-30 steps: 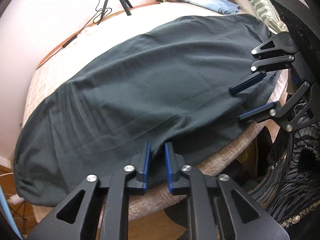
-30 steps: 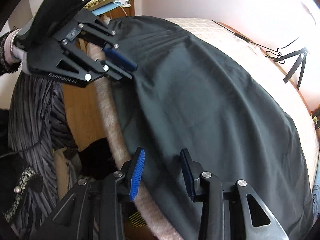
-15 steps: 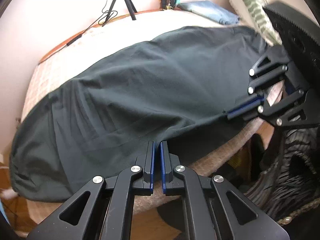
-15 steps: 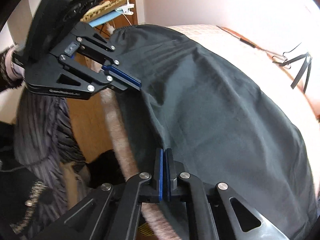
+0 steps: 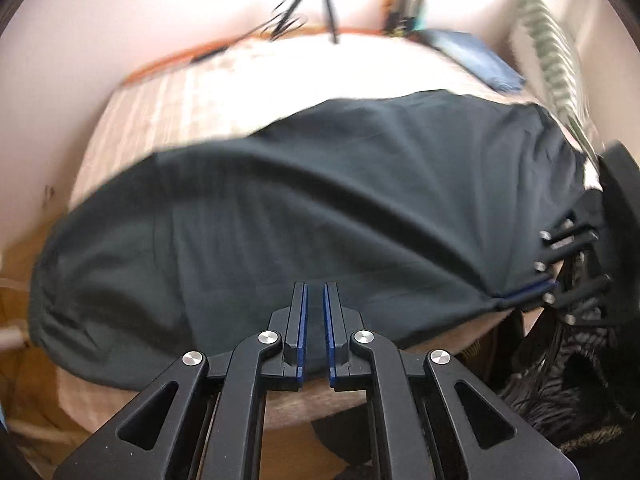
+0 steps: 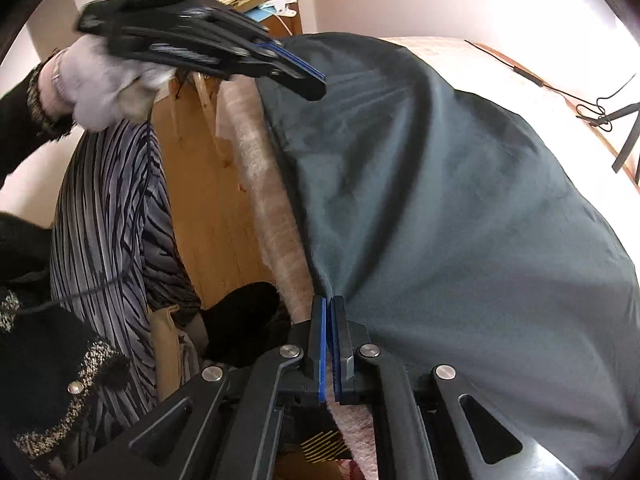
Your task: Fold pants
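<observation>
Your left gripper point(image 5: 314, 300) and right gripper point(image 6: 329, 312) each pinch the near edge of the dark, smooth-woven pants point(image 5: 304, 216), spread wide over the fuzzy pale bed point(image 5: 248, 80).

Both wrist cameras look steeply down, close over the pants point(image 5: 320, 208) on the bed point(image 5: 168, 112) they share.

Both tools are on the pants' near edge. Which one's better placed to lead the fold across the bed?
Left, probably. The left tool is clamped on the pants and its edge seems raised off the bed. The right tool pinches its edge low at the bed's side.
</observation>
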`<act>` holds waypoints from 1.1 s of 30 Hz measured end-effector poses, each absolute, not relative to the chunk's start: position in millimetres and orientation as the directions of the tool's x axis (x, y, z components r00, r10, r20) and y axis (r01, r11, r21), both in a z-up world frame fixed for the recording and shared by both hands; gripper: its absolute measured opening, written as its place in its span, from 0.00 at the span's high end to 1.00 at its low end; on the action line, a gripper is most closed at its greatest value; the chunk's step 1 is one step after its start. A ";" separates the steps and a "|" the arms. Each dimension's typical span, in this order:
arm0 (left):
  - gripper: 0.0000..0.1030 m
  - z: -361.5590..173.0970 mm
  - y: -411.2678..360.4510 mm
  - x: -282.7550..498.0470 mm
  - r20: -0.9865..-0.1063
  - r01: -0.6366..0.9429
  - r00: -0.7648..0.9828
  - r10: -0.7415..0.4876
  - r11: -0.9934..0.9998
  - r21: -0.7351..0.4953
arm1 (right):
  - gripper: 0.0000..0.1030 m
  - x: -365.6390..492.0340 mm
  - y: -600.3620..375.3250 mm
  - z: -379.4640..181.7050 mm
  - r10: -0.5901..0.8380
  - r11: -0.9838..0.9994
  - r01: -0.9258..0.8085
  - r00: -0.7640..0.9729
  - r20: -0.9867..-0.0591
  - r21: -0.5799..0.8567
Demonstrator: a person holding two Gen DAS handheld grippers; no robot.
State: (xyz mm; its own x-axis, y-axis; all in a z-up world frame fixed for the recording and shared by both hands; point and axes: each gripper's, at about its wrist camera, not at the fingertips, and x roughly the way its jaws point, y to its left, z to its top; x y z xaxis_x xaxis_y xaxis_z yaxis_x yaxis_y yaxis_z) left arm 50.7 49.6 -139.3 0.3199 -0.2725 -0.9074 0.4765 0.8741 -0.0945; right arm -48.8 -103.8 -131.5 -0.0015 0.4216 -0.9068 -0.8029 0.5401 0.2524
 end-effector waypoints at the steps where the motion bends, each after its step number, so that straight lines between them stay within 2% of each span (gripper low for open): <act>1: 0.94 -143.1 54.8 52.9 -0.909 0.458 0.300 -0.289 0.880 -0.128 | 1.00 -48.5 -105.6 -131.1 0.424 0.541 -0.800 -0.006 -0.906 0.259; 5: 0.94 -147.7 55.1 50.0 -0.916 0.450 0.282 -0.285 0.882 -0.136 | 1.00 -48.9 -108.0 -127.0 0.438 0.492 -0.819 -0.059 -0.897 0.294; 6: 0.94 -144.6 50.1 48.9 -0.912 0.458 0.285 -0.294 0.878 -0.140 | 0.95 -47.3 -109.8 -123.7 0.447 0.487 -0.818 -0.068 -0.892 0.307; 9: 0.93 -136.7 27.9 47.3 -0.900 0.517 0.288 -0.328 0.844 -0.143 | 0.92 -32.9 -126.4 -102.3 0.524 0.491 -0.786 -0.077 -0.849 0.374; 10: 0.93 -136.5 18.5 46.2 -0.897 0.541 0.279 -0.343 0.828 -0.148 | 0.81 -23.8 -137.1 -93.0 0.554 0.506 -0.766 -0.063 -0.830 0.396; 12: 0.90 -141.5 0.8 44.3 -0.900 0.584 0.239 -0.364 0.794 -0.166 | 0.67 -1.3 -163.7 -76.2 0.599 0.554 -0.720 -0.004 -0.801 0.418; 16: 0.90 -160.2 -23.4 41.9 -0.922 0.638 0.189 -0.338 0.756 -0.147 | 0.68 48.1 -224.6 -62.9 0.613 0.680 -0.590 0.130 -0.780 0.436; 19: 0.90 -168.1 -26.4 40.6 -0.930 0.651 0.185 -0.319 0.749 -0.127 | 0.64 89.3 -269.6 -69.3 0.543 0.781 -0.490 0.228 -0.808 0.386; 23: 0.90 -164.7 -22.7 39.4 -0.941 0.653 0.166 -0.296 0.747 -0.120 | 0.57 135.7 -306.4 -96.5 0.519 0.823 -0.383 0.209 -0.829 0.419; 24: 0.90 -165.1 -22.5 38.4 -0.944 0.656 0.164 -0.287 0.746 -0.113 | 0.53 145.0 -310.4 -103.8 0.512 0.829 -0.368 0.198 -0.836 0.421; 25: 0.90 -163.2 -21.3 39.3 -0.947 0.653 0.167 -0.275 0.751 -0.103 | 0.43 155.0 -313.7 -113.6 0.508 0.831 -0.358 0.177 -0.843 0.426; 27: 0.90 -159.2 -20.7 41.2 -0.946 0.637 0.185 -0.266 0.765 -0.091 | 0.31 168.2 -316.1 -128.2 0.510 0.827 -0.349 0.138 -0.849 0.440; 32: 0.90 -133.0 -20.3 62.6 -0.918 0.599 0.246 -0.311 0.793 -0.108 | 0.34 184.4 -313.1 -167.2 0.484 0.834 -0.324 0.043 -0.874 0.446; 33: 0.90 -129.0 -21.6 68.4 -0.913 0.596 0.263 -0.312 0.797 -0.101 | 0.43 181.8 -312.5 -171.4 0.493 0.827 -0.327 0.027 -0.870 0.458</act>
State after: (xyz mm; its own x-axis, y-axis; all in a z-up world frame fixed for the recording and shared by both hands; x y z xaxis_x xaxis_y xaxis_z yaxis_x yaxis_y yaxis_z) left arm 68.4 -21.6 -129.0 0.2633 -0.3122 -0.9128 0.5960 0.7966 -0.1005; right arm 181.8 -312.5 -171.4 0.0274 0.4925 -0.8699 -0.3265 0.8269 0.4579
